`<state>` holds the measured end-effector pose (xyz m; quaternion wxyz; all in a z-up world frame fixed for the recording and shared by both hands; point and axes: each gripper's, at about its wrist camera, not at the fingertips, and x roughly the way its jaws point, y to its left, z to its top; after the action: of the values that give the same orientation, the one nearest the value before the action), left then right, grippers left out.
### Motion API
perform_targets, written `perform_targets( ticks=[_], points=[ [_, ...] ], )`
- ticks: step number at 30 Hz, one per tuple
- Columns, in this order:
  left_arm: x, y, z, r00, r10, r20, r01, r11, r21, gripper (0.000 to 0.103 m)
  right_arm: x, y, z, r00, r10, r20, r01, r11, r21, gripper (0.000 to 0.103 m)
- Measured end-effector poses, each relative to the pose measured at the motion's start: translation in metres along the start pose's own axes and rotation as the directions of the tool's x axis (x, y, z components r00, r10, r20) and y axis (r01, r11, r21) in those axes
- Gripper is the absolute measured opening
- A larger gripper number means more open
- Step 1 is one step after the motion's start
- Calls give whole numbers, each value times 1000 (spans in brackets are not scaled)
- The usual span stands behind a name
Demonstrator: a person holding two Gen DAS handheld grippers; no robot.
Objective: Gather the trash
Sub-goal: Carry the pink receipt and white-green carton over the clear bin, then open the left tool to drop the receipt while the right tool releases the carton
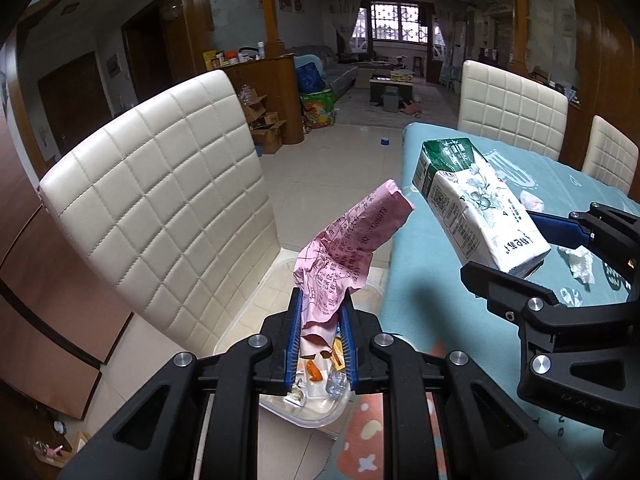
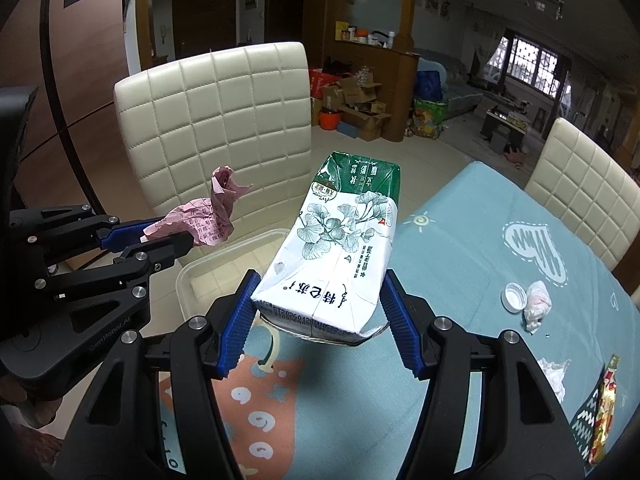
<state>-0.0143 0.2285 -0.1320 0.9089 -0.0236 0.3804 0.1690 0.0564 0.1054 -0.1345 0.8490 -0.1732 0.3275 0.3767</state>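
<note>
The left gripper [image 1: 320,336] has its fingers clamped on pink paper [image 1: 352,240]; the right gripper [image 2: 320,320] clamps a carton [image 2: 340,248] above the table [image 2: 460,240] edge, over a clear bin [image 2: 224,264].

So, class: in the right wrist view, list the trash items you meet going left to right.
Crumpled pink paper → milk carton → white bottle cap → crumpled tissue → gold snack wrapper.

Printed on the pink paper slip [image 1: 352,248] — "QQ" and digits ending "4208078"; on the left gripper [image 2: 160,246] body — "Gen Robot.AI"; carton [image 2: 340,248] lettering unclear.
</note>
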Motion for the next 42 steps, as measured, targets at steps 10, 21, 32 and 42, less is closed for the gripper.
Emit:
perform_targets(
  ticks=[10, 21, 32, 42],
  points=[
    [12, 12, 3, 1000, 19, -10, -19, 999, -27, 18, 16, 6, 11, 1000, 22, -11, -23, 999, -30, 63],
    [25, 16, 9, 999, 34, -31, -36, 998, -48, 18, 32, 2, 16, 999, 40, -27, -41, 998, -38, 63],
    [34, 19, 12, 998, 57, -39, -61, 992, -107, 74, 49, -11, 15, 998, 36, -56, -36, 999, -1, 63],
    [36, 39, 3, 990, 119, -71, -129, 981, -142, 75, 64, 2, 20, 993, 93, -77, -95, 995, -22, 63]
  ],
)
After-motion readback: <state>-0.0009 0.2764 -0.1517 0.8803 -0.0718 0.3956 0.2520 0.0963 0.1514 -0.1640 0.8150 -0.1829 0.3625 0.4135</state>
